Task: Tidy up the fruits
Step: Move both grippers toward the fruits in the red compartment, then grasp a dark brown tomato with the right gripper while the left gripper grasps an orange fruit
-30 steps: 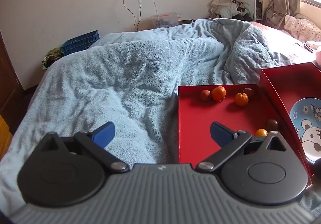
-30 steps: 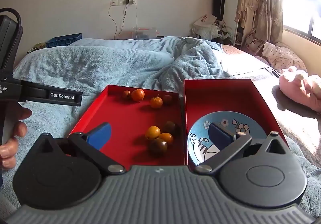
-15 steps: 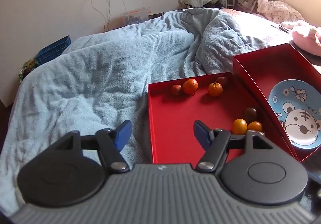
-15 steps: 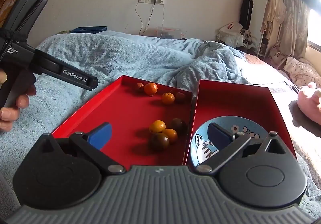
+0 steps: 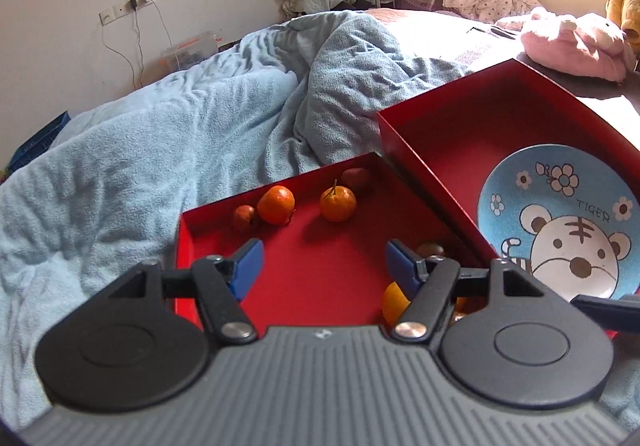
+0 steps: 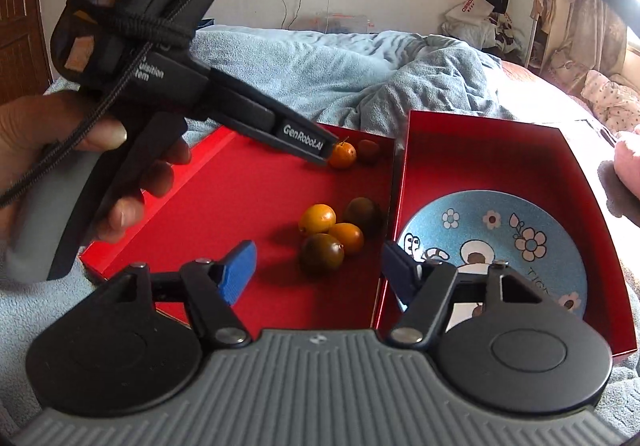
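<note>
A red tray (image 5: 320, 278) (image 6: 240, 206) on the bed holds several small fruits. At its far edge lie two oranges (image 5: 276, 204) (image 5: 338, 203) and two dark red fruits (image 5: 244, 217). Near its right wall sits a cluster: a yellow fruit (image 6: 317, 219), an orange one (image 6: 347, 237) and two dark ones (image 6: 322, 255). A second red tray (image 6: 480, 150) (image 5: 460, 134) holds a blue tiger plate (image 5: 560, 230) (image 6: 492, 246). My left gripper (image 5: 320, 266) is open over the first tray. My right gripper (image 6: 316, 270) is open, just short of the cluster.
The trays lie on a rumpled blue blanket (image 5: 160, 134). The hand-held left gripper body (image 6: 160, 58) reaches across the right wrist view over the tray's left side. A pink plush toy (image 5: 576, 42) lies at the far right of the bed.
My left gripper has swung right and forward over the fruit tray. My right gripper has come closer to the fruit cluster and its jaws have narrowed a little.
</note>
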Available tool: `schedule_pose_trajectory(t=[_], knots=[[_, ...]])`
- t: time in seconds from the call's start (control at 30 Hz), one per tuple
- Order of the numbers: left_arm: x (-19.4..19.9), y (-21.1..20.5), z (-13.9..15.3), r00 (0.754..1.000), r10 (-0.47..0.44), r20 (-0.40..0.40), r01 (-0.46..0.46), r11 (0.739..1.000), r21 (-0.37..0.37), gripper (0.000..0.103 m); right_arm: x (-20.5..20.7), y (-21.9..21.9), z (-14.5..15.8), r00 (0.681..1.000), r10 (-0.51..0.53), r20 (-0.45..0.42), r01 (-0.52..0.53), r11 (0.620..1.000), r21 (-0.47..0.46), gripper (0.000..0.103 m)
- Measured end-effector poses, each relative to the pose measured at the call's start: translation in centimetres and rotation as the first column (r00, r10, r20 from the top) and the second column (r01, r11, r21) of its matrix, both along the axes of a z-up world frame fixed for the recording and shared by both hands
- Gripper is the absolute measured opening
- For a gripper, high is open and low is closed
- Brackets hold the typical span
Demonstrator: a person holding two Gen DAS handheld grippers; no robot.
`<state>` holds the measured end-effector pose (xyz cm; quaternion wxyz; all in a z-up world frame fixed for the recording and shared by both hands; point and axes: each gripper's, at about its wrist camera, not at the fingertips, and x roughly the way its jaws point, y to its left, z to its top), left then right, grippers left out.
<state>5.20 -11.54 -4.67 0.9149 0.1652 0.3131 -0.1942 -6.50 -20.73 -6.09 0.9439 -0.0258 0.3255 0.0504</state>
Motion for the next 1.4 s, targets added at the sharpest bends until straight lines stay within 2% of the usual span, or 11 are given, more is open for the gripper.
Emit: schedule_pose_trajectory(t=[0.17, 0.33, 0.4, 0.57, 0.73, 0.83, 1.0, 1.13, 1.27, 1.33, 1.4], knots=[[-0.1, 0.7, -2.1, 0.999, 0.018, -0.039, -0.017, 1.000, 0.024, 0.070, 0.8, 0.6, -1.5, 0.999, 0.011, -0.040, -0.010, 0.999, 0.034, 0.065], [0.0, 1.0, -2.5, 0.999, 0.002, -0.043, -0.002, 1.000, -0.002, 0.069, 1.6, 0.9, -2.2, 0.999, -0.001, -0.048, 0.002, 1.000, 0.018, 0.060], [0.1, 1.2, -2.8, 0.998, -0.019, -0.058, 0.018, 1.000, -0.009, 0.060, 2.0, 0.3, -2.5, 0.998, -0.021, -0.052, 0.022, 0.999, 0.026, 0.057], [0.5, 1.2, -3.5, 0.992, -0.071, -0.101, 0.068, 0.997, -0.031, 0.054, 2.9, -0.7, -3.2, 0.996, -0.052, -0.067, 0.054, 0.998, 0.033, 0.052], [0.4, 0.5, -4.0, 0.988, -0.121, -0.094, 0.119, 0.993, -0.025, 0.051, 3.9, -0.6, -3.8, 0.997, -0.042, -0.069, 0.044, 0.999, 0.029, 0.051], [1.0, 0.7, -3.9, 0.986, -0.127, -0.108, 0.120, 0.991, -0.066, 0.051, 4.8, -0.4, -4.2, 0.996, -0.040, -0.079, 0.042, 0.999, 0.022, 0.051], [0.7, 0.9, -3.7, 0.972, -0.192, -0.136, 0.176, 0.977, -0.117, 0.050, 5.6, -0.7, -5.1, 0.994, -0.045, -0.096, 0.048, 0.998, 0.028, 0.051], [0.2, 0.2, -3.9, 0.964, -0.228, -0.138, 0.215, 0.971, -0.104, 0.050, 5.8, -0.9, -5.4, 0.995, -0.041, -0.086, 0.043, 0.999, 0.027, 0.051], [0.4, -0.3, -4.5, 0.964, -0.222, -0.146, 0.213, 0.974, -0.076, 0.051, 5.9, -0.6, -5.8, 0.996, -0.024, -0.084, 0.026, 0.999, 0.021, 0.048], [0.6, -0.6, -4.5, 0.961, -0.234, -0.146, 0.224, 0.971, -0.079, 0.044, 6.0, -0.5, -6.0, 0.996, -0.021, -0.091, 0.023, 0.999, 0.025, 0.047], [0.5, -0.8, -4.6, 0.955, -0.255, -0.149, 0.243, 0.966, -0.090, 0.033, 6.1, -0.3, -6.2, 0.996, -0.017, -0.092, 0.019, 1.000, 0.022, 0.045]])
